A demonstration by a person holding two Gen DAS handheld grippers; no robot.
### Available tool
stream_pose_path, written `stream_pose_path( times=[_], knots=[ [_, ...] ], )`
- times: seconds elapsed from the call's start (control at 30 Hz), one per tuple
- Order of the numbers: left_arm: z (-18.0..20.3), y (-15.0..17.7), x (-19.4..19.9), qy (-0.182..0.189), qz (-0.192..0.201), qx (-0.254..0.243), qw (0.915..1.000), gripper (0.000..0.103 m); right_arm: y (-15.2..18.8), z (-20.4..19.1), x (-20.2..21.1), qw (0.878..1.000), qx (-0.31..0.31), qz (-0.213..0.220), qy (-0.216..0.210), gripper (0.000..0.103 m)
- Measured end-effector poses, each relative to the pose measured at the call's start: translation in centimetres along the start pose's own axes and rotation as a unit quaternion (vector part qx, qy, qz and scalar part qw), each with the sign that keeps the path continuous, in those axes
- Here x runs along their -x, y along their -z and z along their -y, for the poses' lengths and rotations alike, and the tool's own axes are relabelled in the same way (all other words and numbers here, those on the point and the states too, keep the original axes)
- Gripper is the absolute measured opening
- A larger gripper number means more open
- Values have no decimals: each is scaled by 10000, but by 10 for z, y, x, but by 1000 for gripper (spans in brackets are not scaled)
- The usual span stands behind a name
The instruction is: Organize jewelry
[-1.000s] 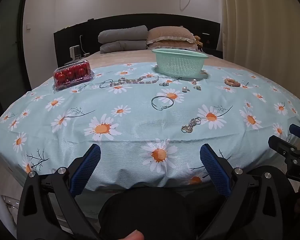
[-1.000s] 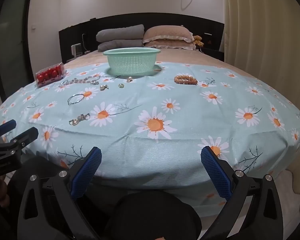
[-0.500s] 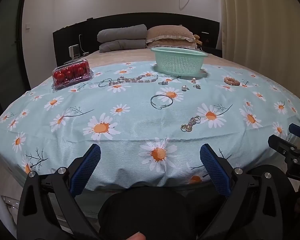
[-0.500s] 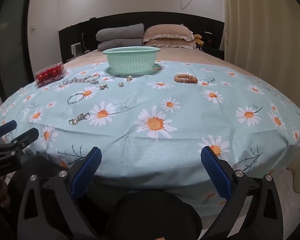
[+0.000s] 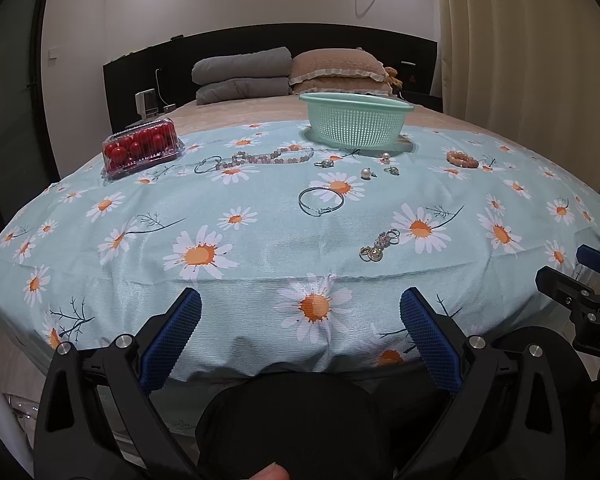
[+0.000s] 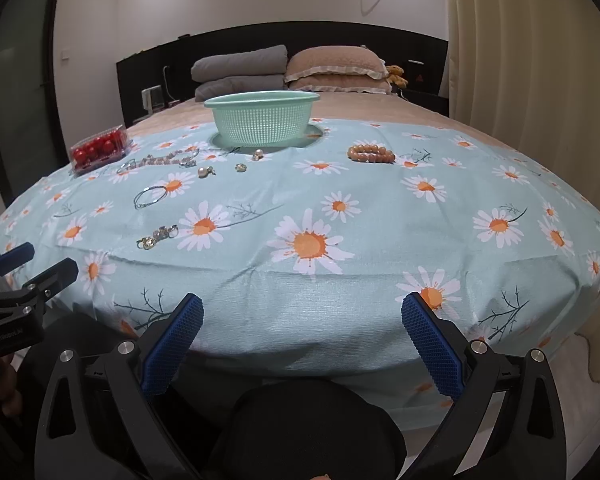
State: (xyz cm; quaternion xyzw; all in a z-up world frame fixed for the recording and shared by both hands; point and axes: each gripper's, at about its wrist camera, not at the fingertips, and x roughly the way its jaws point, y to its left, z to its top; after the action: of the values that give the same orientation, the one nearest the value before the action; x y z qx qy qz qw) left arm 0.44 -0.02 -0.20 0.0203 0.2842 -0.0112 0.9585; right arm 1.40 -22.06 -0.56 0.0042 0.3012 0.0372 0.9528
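Observation:
Jewelry lies on a daisy-print cloth over a bed. A green mesh basket stands at the back, also in the right wrist view. In front of it lie a bead necklace, a silver bangle, a rhinestone chain, pearl earrings and an orange bead bracelet. My left gripper is open and empty at the near edge. My right gripper is open and empty, to the left gripper's right.
A clear box of red balls sits at the back left. Pillows lie against the dark headboard. A curtain hangs on the right. The cloth drops off at the bed's near edge.
Both grippers have edged slightly; the views are almost the same. Nothing on the cloth has moved.

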Motion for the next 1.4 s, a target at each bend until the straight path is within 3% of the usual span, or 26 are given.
stream_pose_path(
  times=[1.4],
  knots=[
    [3, 1, -4, -77, -49, -37, 10000, 98, 0, -5, 0, 9999, 144, -41, 31, 96]
  ],
)
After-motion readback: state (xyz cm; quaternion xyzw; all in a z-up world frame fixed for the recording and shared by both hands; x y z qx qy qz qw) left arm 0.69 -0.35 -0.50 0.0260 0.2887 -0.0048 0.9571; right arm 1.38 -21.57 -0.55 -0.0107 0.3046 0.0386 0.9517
